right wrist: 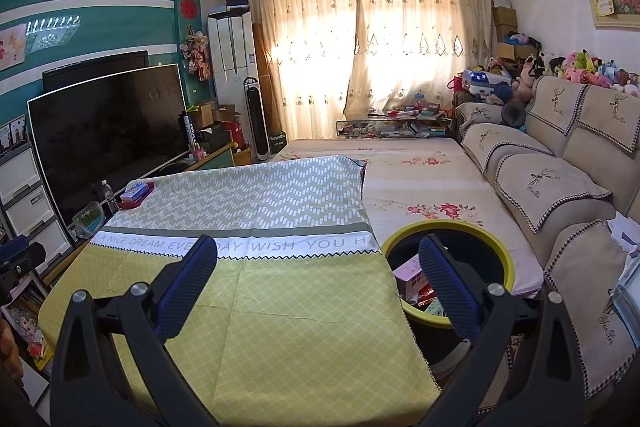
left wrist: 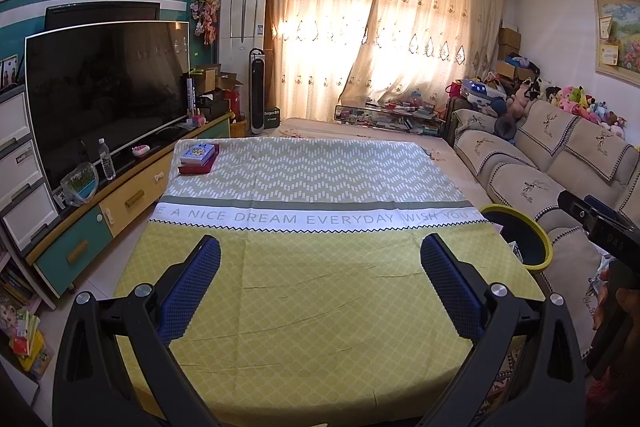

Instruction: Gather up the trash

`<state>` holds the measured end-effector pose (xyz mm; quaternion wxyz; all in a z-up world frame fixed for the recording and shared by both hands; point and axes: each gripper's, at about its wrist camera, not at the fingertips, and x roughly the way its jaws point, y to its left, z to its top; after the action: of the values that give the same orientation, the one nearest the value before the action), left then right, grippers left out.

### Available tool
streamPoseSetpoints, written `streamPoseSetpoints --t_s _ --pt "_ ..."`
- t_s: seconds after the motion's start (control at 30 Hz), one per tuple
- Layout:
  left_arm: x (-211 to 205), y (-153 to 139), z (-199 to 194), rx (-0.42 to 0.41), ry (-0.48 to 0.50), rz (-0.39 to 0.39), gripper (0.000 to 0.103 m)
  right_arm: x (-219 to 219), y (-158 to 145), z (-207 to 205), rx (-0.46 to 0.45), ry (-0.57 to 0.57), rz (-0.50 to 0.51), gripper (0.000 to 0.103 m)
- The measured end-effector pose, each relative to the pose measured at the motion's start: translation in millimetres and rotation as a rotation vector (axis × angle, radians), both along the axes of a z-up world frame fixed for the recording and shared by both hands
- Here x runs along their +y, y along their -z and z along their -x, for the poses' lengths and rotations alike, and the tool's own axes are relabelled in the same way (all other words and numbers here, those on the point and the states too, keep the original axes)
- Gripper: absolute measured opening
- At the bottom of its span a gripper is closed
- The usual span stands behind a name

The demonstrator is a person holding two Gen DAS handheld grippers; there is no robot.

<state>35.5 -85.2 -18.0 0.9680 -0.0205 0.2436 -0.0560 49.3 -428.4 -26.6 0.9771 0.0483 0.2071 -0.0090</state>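
The left gripper [left wrist: 320,279] stands wide open, its two blue-padded fingers [left wrist: 192,291] spread far apart with nothing between them and nothing touching the pads. It hangs above the near, yellow part of the cloth-covered table [left wrist: 320,327], pointing straight ahead toward the curtains [left wrist: 380,39] at 12 o'clock.

The right gripper [right wrist: 320,279] is likewise wide open and holds nothing. Its left finger sits over the yellow cloth, while its right finger [right wrist: 448,287] shows in front of the bin [right wrist: 400,239], whose yellow rim lies at about 2 o'clock from the gripper's middle, just beside the table's right edge. Whether that finger touches the bin cannot be told. From the left wrist view the right gripper's black body [left wrist: 600,227] appears at 3 o'clock, level and held out past the table's right side, with a bit of the person's hand [left wrist: 624,307] showing below it.

The trash [right wrist: 416,283] lies inside the bin: a pinkish box and some red and coloured wrappers, partly hidden by the finger. In the left wrist view the bin [left wrist: 544,243] sits at 3 o'clock, between table and sofa [left wrist: 560,155].

On the table's far left corner, at 11 o'clock, a small blue box rests on a red box [left wrist: 198,161]. The television [left wrist: 108,87] stands at 10 o'clock, with a water bottle [left wrist: 107,159] in front of it.
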Motion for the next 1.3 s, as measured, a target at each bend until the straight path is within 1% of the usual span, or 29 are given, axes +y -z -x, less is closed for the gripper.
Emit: streamPoseSetpoints --t_s 0.73,0.9,1.13,1.3 --pt "-4 4 -4 0.009 0.002 -0.009 0.098 1 5 -2 0.005 -0.004 0.002 0.096" --pt "-2 8 -8 0.027 0.004 0.011 0.098 2 8 -2 0.008 -0.005 0.004 0.096" --pt "-2 9 -8 0.025 -0.003 0.006 0.098 3 9 -3 0.011 -0.008 0.004 0.096" --pt "0 10 -11 0.027 -0.009 0.02 0.098 4 12 -4 0.013 -0.011 0.005 0.096"
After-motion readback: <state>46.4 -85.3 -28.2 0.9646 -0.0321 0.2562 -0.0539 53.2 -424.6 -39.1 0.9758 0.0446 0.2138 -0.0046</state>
